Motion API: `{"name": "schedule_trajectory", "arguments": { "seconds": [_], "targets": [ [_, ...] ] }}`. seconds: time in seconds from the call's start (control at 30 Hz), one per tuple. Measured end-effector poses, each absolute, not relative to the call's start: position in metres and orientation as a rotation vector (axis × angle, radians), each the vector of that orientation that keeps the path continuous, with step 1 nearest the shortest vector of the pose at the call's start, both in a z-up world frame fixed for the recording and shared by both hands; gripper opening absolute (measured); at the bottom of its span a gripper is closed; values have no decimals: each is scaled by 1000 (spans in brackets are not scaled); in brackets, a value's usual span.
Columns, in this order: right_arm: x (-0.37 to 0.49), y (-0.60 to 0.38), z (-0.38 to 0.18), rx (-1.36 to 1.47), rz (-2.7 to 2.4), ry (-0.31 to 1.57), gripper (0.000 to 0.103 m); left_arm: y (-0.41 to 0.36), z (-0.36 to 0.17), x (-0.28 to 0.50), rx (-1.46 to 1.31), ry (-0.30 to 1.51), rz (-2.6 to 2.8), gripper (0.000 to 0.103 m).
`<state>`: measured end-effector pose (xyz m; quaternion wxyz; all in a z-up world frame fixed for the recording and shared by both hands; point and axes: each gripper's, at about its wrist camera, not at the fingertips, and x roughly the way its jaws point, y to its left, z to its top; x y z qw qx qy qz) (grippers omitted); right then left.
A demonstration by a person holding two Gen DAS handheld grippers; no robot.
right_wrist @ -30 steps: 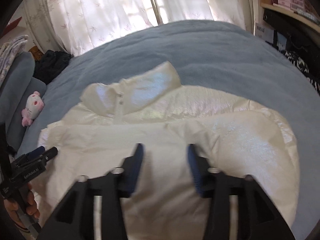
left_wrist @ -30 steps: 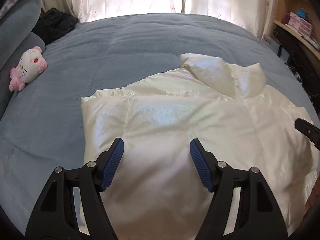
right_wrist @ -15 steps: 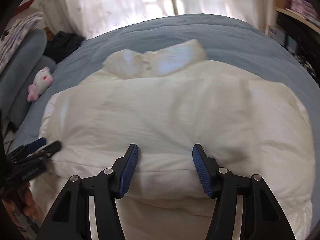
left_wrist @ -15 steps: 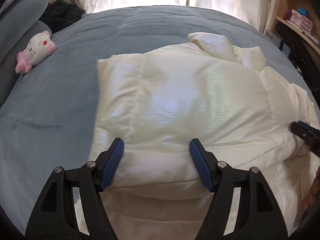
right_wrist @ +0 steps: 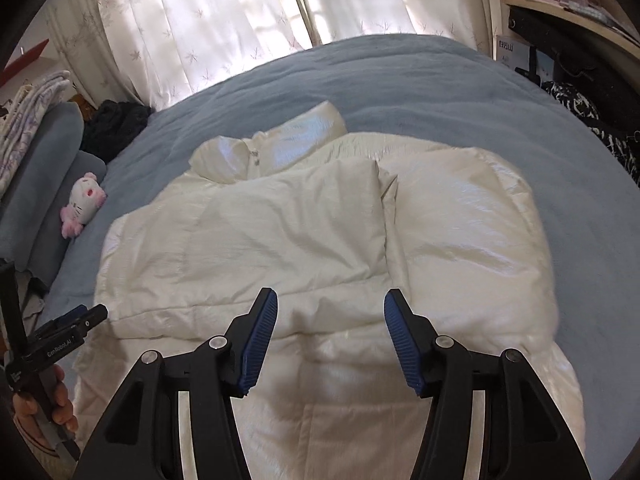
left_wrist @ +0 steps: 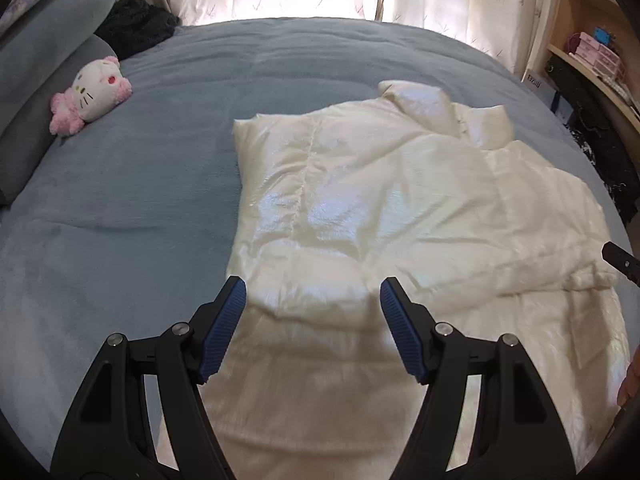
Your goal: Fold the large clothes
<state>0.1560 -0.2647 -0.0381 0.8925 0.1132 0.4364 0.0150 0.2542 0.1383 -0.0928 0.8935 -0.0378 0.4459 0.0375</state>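
Observation:
A cream-white puffy jacket (left_wrist: pixel 400 208) (right_wrist: pixel 320 240) lies on the blue bed, its lower part doubled up over its body and its collar (left_wrist: pixel 432 108) (right_wrist: pixel 280 140) at the far end. My left gripper (left_wrist: pixel 313 292) hovers open above the near folded edge, with nothing between its blue pads. My right gripper (right_wrist: pixel 330 304) is also open over the near edge of the fold, holding nothing. The left gripper's tip (right_wrist: pixel 80 320) shows at the lower left of the right wrist view, in a hand (right_wrist: pixel 44 408). The right gripper's tip (left_wrist: pixel 620 260) peeks in at the right edge of the left wrist view.
The blue blanket (left_wrist: pixel 140 200) (right_wrist: pixel 440 92) covers the bed. A pink-and-white plush toy (left_wrist: pixel 92 96) (right_wrist: pixel 82 204) rests by a grey pillow (left_wrist: pixel 36 60) on the left. Dark clothing (left_wrist: pixel 136 28) lies at the far left corner. Curtains (right_wrist: pixel 240 20) hang behind; shelves (left_wrist: pixel 592 52) stand on the right.
Both grippers have pulled back toward the near edge and the jacket's lower part now lies folded over its body. Both stay open.

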Motion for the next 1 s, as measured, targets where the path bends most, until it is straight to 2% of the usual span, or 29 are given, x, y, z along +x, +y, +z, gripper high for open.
{"name": "schedule_trajectory", "arguments": {
  "seconds": [0.13, 0.3, 0.53, 0.6, 0.8, 1.0],
  "targets": [
    [128, -264, -16, 249, 40, 878, 59, 138, -70, 221, -88, 904, 67, 67],
    [80, -265, 13, 257, 40, 831, 71, 142, -45, 173, -74, 873, 71, 67],
    [-1, -279, 47, 257, 41, 775, 78, 169, -19, 107, -110, 838, 85, 68],
    [-19, -283, 53, 252, 41, 762, 85, 179, -16, 90, -115, 831, 93, 69],
    [-71, -297, 58, 233, 45, 753, 90, 206, -20, 44, -132, 836, 86, 72],
    [-114, -319, 42, 219, 26, 791, 92, 235, -53, 6, -170, 904, 55, 73]
  ]
}}
